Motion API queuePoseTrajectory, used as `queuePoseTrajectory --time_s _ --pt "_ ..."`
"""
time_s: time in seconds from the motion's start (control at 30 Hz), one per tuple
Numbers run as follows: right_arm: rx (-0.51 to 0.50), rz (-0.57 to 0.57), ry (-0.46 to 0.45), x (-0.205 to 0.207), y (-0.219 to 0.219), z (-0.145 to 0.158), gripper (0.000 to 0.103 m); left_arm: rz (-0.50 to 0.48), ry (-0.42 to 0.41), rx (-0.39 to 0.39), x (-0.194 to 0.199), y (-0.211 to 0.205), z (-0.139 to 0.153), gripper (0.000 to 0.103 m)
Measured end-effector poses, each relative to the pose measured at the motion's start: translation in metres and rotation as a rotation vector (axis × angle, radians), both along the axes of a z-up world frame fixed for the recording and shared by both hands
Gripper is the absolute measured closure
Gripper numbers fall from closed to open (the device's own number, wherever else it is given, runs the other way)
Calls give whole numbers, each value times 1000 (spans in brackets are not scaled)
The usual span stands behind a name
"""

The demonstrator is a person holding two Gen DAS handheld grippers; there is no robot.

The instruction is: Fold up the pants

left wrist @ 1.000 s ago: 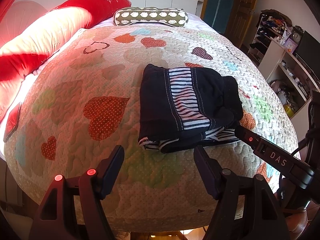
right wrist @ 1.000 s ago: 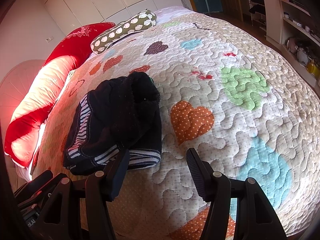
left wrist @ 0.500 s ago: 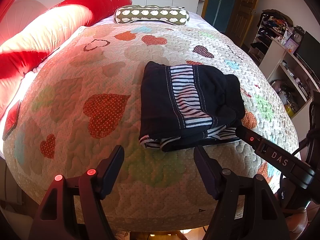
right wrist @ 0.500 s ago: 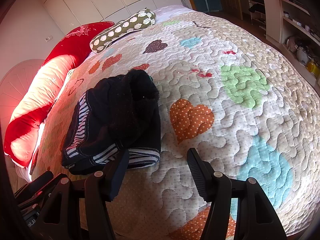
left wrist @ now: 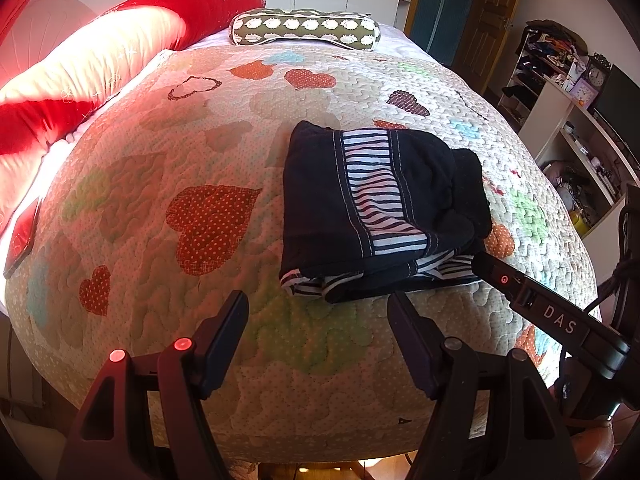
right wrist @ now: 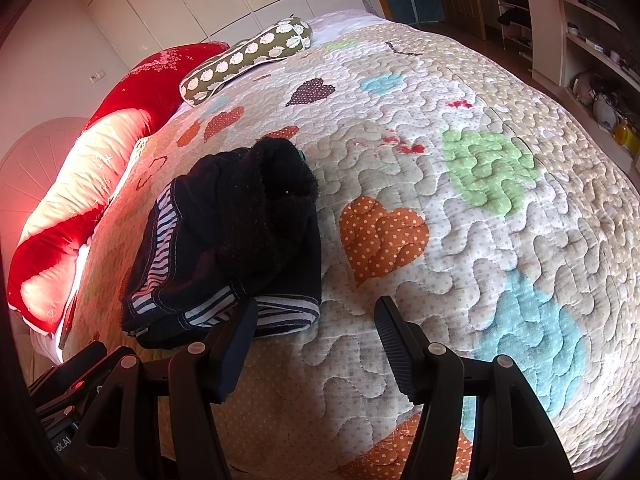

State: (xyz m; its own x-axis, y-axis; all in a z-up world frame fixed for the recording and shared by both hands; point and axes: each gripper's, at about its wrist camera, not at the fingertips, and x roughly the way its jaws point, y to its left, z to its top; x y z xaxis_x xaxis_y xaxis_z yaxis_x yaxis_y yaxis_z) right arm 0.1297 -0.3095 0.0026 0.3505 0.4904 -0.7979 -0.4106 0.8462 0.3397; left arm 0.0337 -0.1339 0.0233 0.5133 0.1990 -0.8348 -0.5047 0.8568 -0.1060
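- Very little is changed from the picture half a second before: the pants (left wrist: 380,212) are seen a tiny bit lower in the left view, and both tools are kept where they were.
- The pants are found folded into a small dark bundle with a striped band, lying on the quilt (left wrist: 160,152) near the front edge of the bed.
- The left tool (left wrist: 318,320) is held wide open just in front of the pants, and nothing is held in it.
- The right tool (right wrist: 316,320) is held wide open too, with nothing between its fingers; its left finger (right wrist: 236,340) is seen just at the striped edge of the pants (right wrist: 228,236), but a touch cannot be told.
- In the left view the right tool's finger (left wrist: 540,304) is seen at the right corner of the bundle.
- The quilt is covered with hearts in orange, green, blue and brown.
- A long red and cream pillow (left wrist: 92,68) is laid along the left side of the bed, and a green spotted bolster (left wrist: 304,30) is laid at the far end.
- White cupboard doors (right wrist: 224,4) are seen behind the bed, and shelves (left wrist: 576,128) full of small things are seen on the right.
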Motion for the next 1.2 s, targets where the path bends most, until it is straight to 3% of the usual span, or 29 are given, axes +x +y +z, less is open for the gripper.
queuePoseTrajectory --time_s 1.2 --pt "-2 -12 5 2 -2 -3 36 28 5 -12 -2 8 -3 32"
